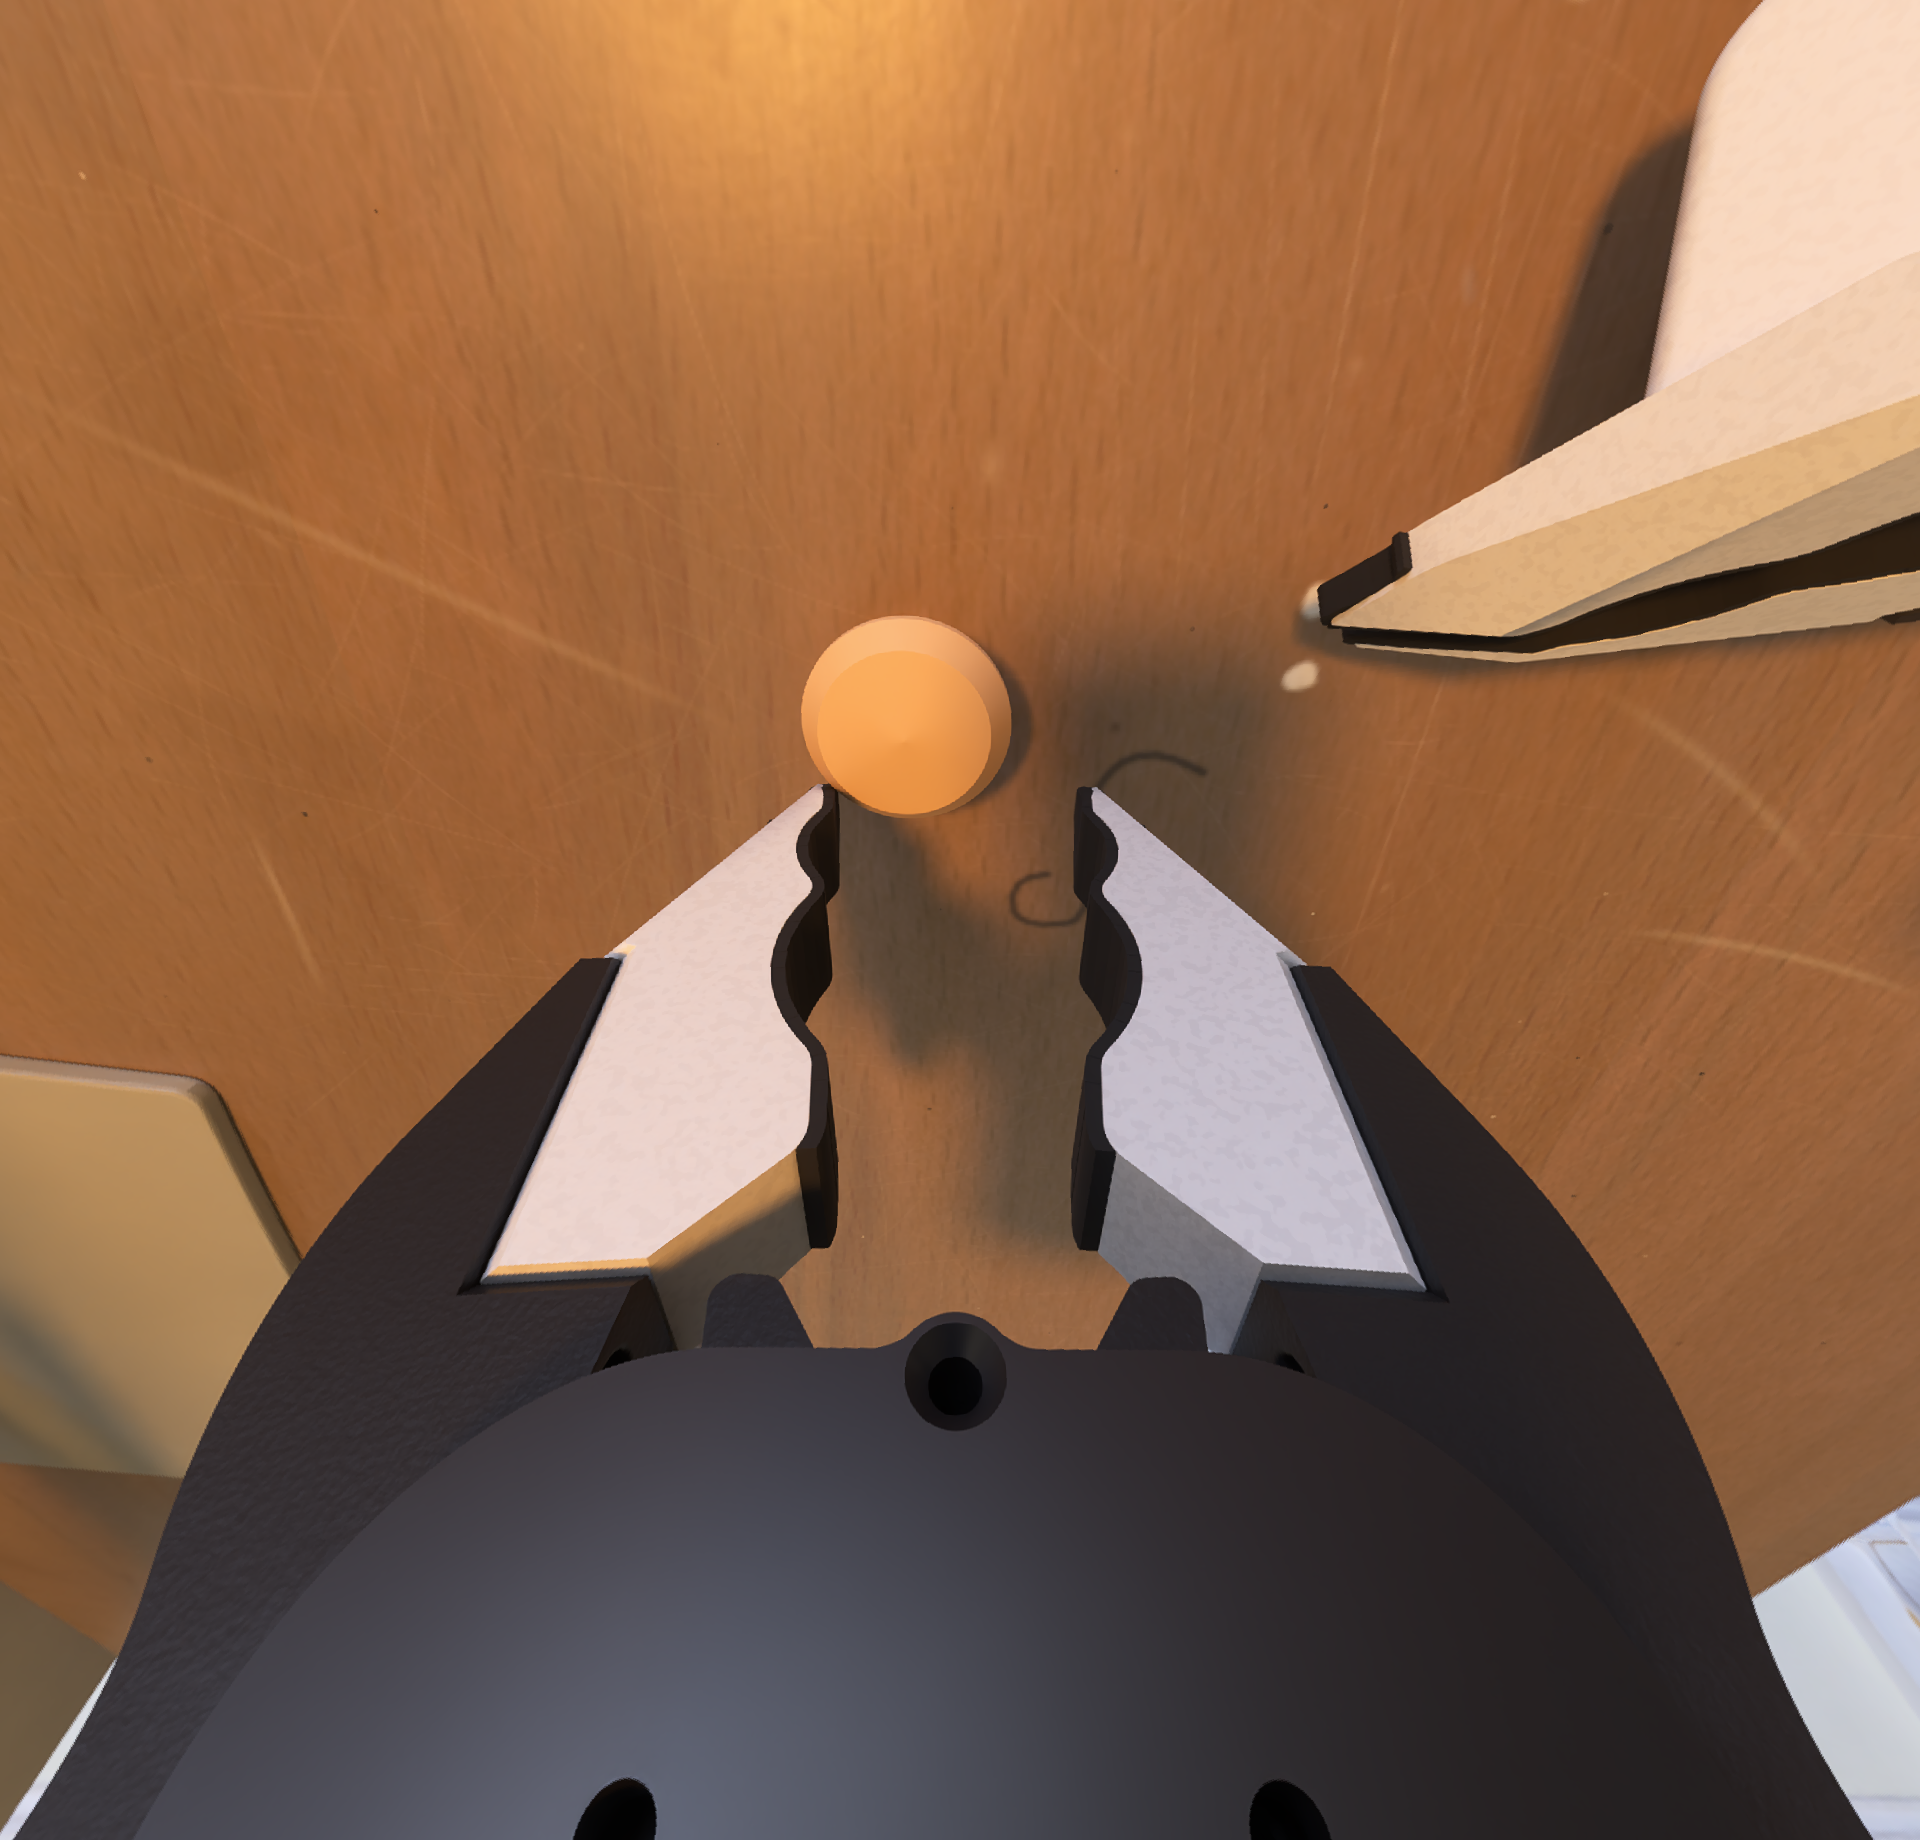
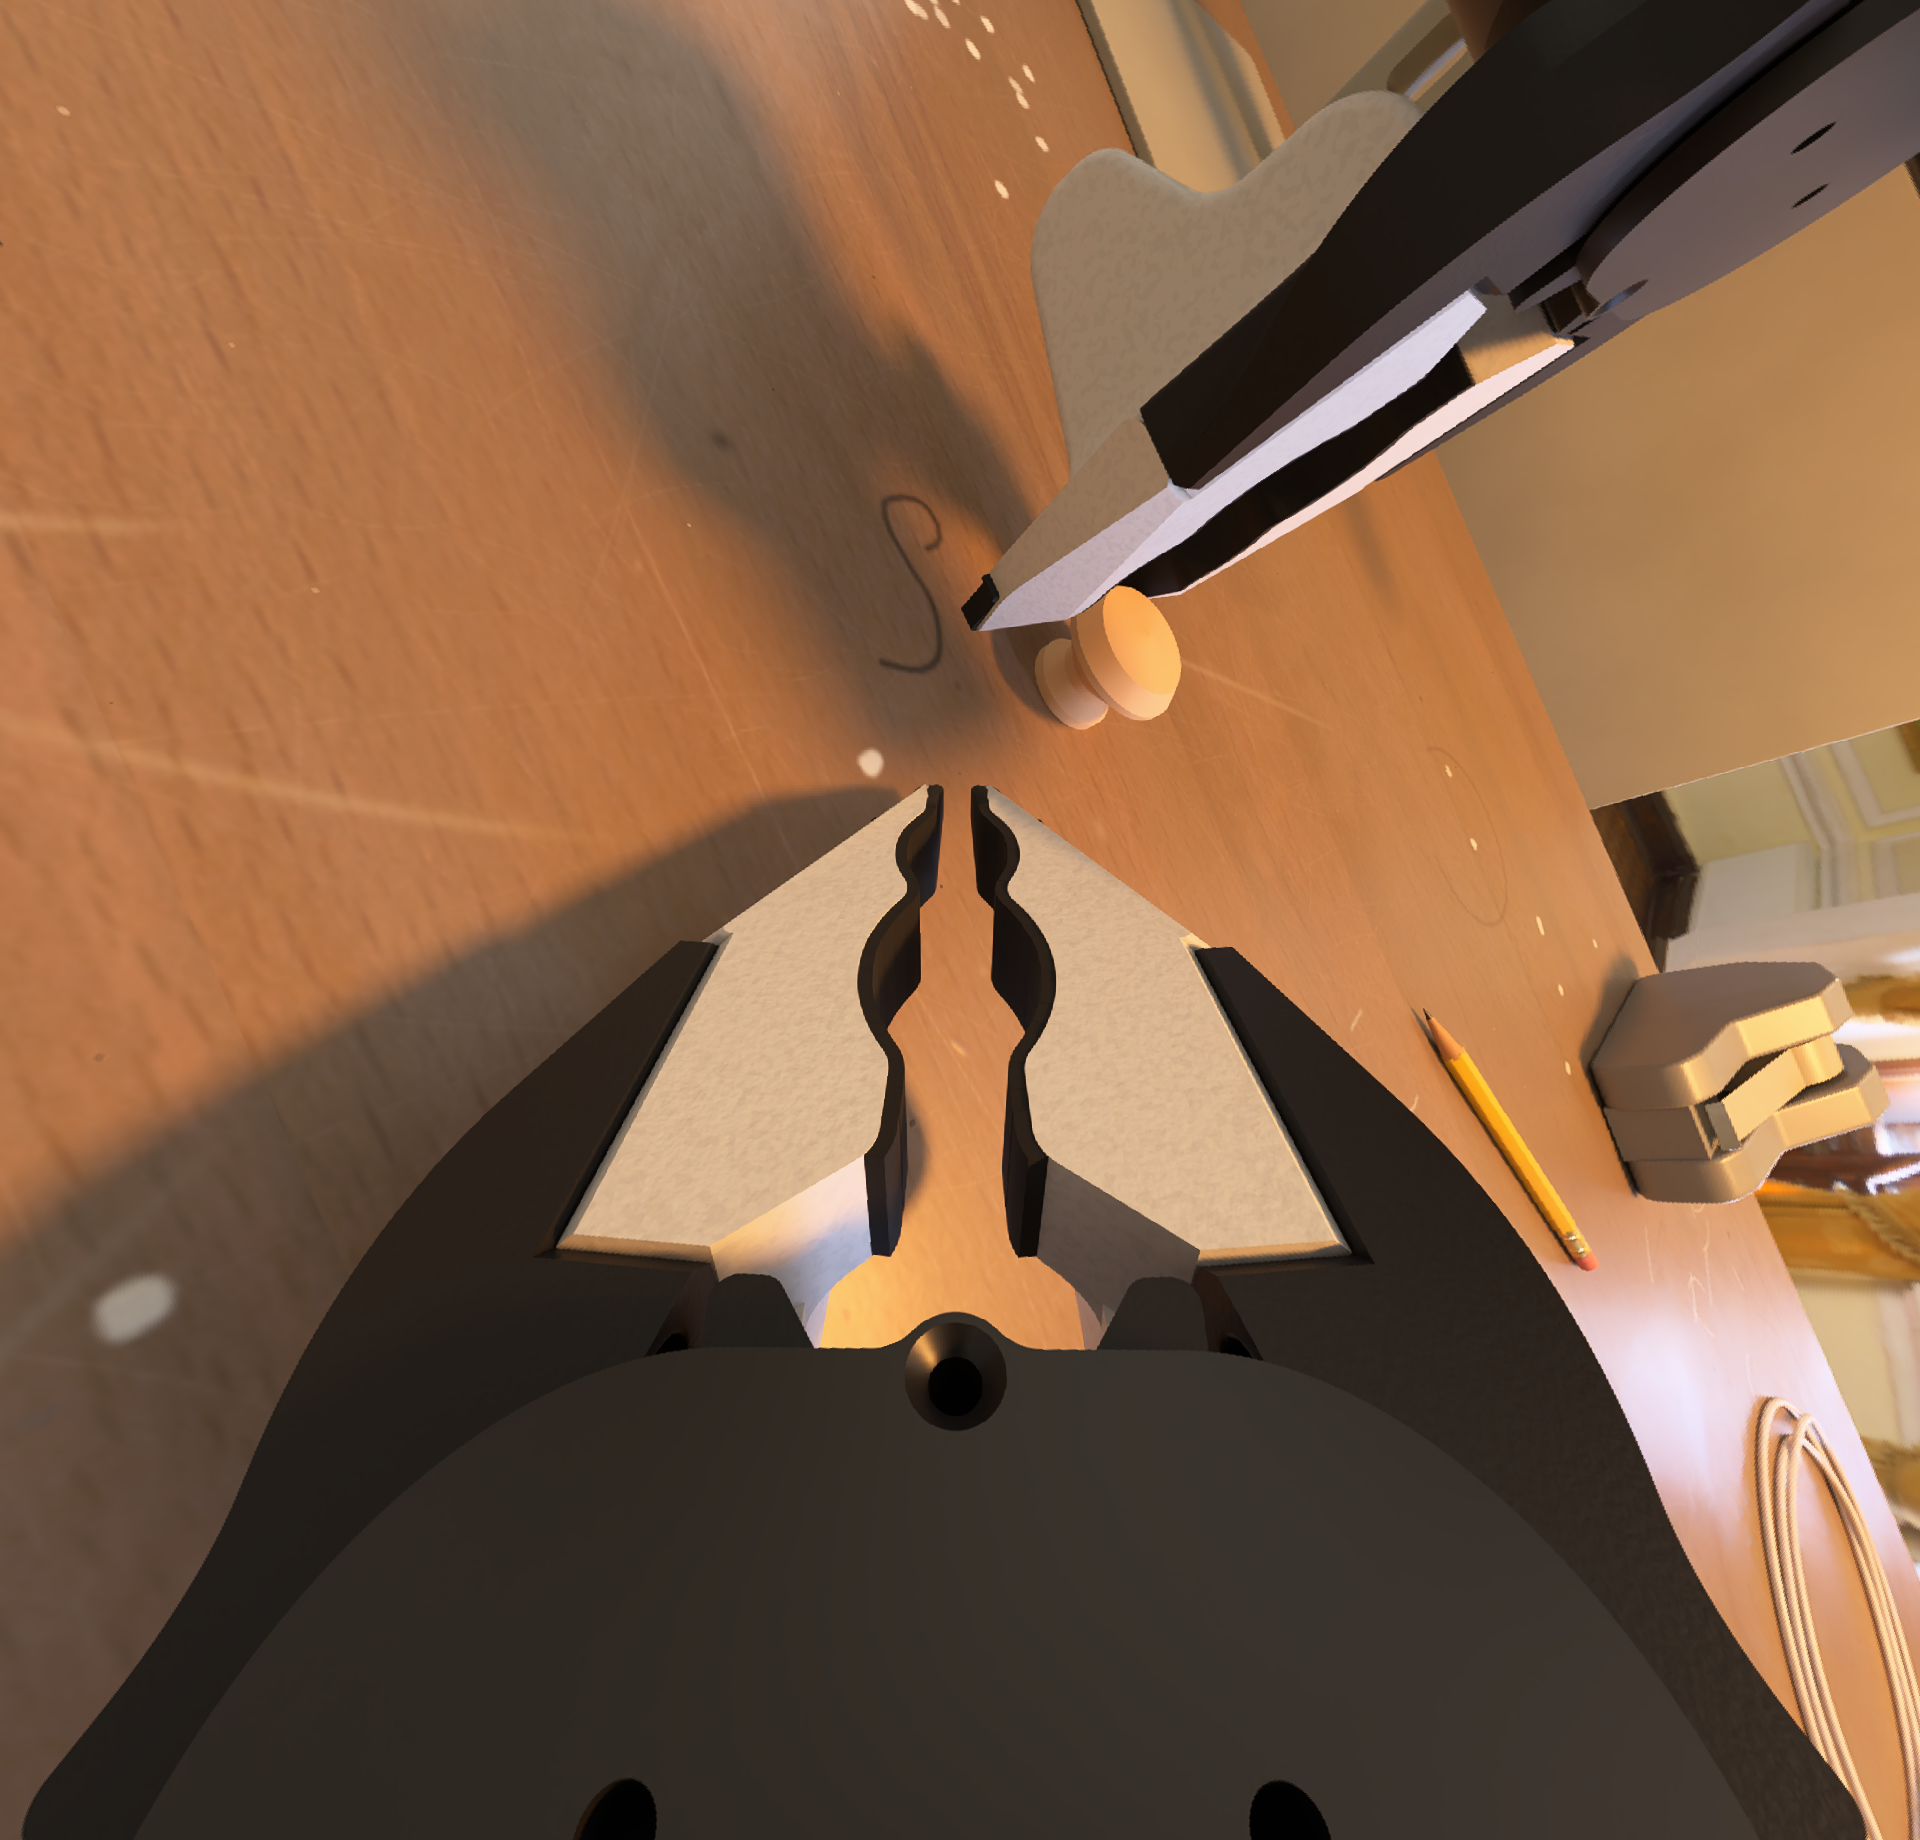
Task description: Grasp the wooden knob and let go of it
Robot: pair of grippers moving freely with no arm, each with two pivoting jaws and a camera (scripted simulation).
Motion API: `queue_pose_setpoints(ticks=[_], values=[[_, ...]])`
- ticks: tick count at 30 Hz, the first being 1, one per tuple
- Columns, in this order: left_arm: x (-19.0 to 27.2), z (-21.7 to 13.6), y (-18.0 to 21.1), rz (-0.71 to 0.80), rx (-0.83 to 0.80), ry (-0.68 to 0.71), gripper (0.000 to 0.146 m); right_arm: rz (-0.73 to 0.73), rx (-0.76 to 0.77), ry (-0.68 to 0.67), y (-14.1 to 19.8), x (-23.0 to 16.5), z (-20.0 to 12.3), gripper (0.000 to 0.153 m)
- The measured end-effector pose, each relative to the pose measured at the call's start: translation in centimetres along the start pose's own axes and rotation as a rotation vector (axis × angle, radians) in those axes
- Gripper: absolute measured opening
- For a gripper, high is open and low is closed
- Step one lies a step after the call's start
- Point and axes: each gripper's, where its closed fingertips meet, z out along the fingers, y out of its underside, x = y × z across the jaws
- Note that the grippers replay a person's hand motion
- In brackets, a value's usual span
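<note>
Looking forward along my left gripper (image 1: 956,793), I find the small round pale-wood knob (image 1: 904,715) just past the fingertips and a little toward my left finger (image 1: 727,1001), its rounded face turned straight at me. My jaws stand apart with nothing between them, the gap about as wide as the knob's head. The knob sits fixed on the scratched orange-brown wooden desk (image 1: 416,440), and in the right wrist view I see its stem (image 2: 1065,689) running out from the desk surface to the wider cap, so its long axis points along my left gripper's approach.

My right gripper (image 2: 956,791) has its jaws nearly together, only a thin slit left, holding nothing; the knob (image 2: 1127,652) lies ahead of it and off to its right, apart from its tips. The left gripper (image 2: 1023,595) is plainly the nearer, its tip right beside the cap.

I judge the coming move needs a slight shift leftward, then an advance so both fingers straddle the cap.
</note>
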Motion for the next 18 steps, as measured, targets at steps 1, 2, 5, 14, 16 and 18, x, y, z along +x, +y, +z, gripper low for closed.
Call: queue_pose_setpoints(ticks=[1, 2, 5, 14, 16, 18], values=[[-0.01, 0.0, -0.01, 0.007, -0.004, -0.006, 0.045, 0.0, 0.0, 0.0, 0.0, 0.0, 0.0, 0.005], [-0.01, 0.0, -0.01, 0.013, -0.008, -0.013, 0.045, 0.0, -0.001, 0.0, 0.01, 0.01, 0.0, 0.005], [0.0, 0.01, 0.02, 0.027, -0.018, -0.029, 0.045, 0.0, -0.002, 0.0, 0.03, 0.02, 0.01, 0.005], [0.09, 0.04, -0.01, 0.009, -0.02, -0.054, 0.045, -0.012, 0.013, -0.011, 0.03, -0.04, -0.1, 0.005], [0.05, 0.03, 0.02, -0.006, -0.009, -0.059, 0.046, -0.007, 0.013, -0.015, 0.03, -0.04, -0.09, 0.005], [-0.19, 0.01, 0.06, -0.023, -0.001, -0.066, 0.047, -0.004, 0.012, -0.018, 0.03, -0.03, -0.09, 0.005]])
